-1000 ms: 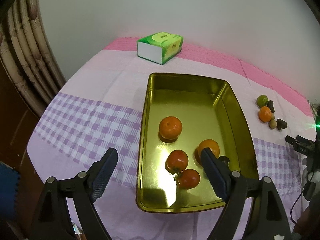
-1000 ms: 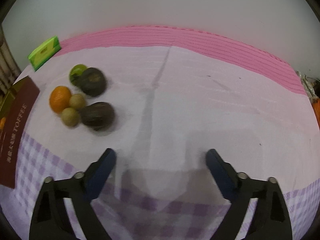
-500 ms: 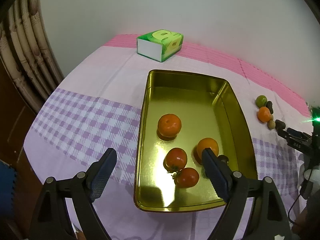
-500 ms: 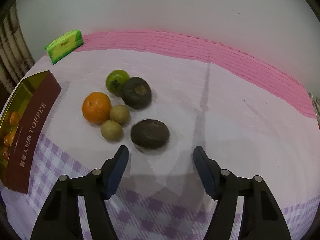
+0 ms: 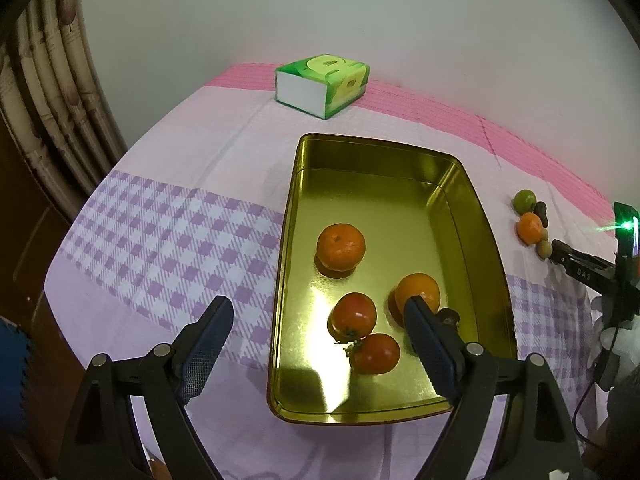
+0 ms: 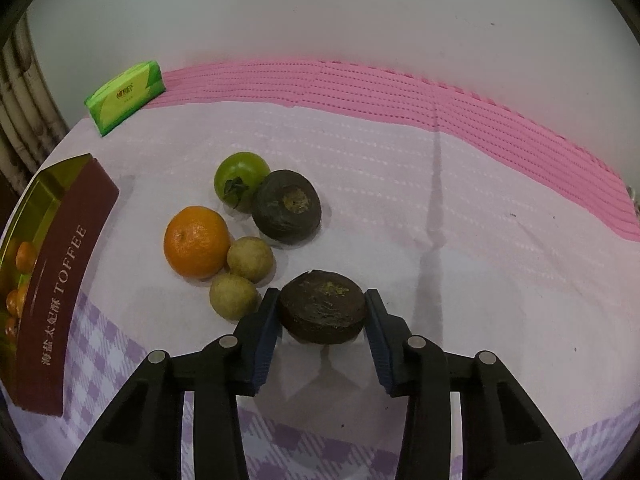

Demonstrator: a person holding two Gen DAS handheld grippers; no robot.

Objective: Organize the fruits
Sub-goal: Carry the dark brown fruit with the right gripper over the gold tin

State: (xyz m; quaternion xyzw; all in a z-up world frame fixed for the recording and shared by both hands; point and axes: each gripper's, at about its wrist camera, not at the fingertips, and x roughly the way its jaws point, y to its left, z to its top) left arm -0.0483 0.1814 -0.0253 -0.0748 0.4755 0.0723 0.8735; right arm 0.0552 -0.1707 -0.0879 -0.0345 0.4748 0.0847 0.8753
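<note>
Gold tin (image 5: 486, 236) with two oranges, two tomatoes; left jaws apart, right jaws clamping dark fruit (image 6: 322, 312)

1. The left wrist view looks steeply down along its jaws from close above the gold tin (image 5: 384, 412), facing the far wall.
2. The right wrist view looks down, very near the loose fruit cluster (image 6: 256, 236).
3. Both share the tin, the green tissue pack (image 5: 324, 84) and that fruit cluster.
</note>
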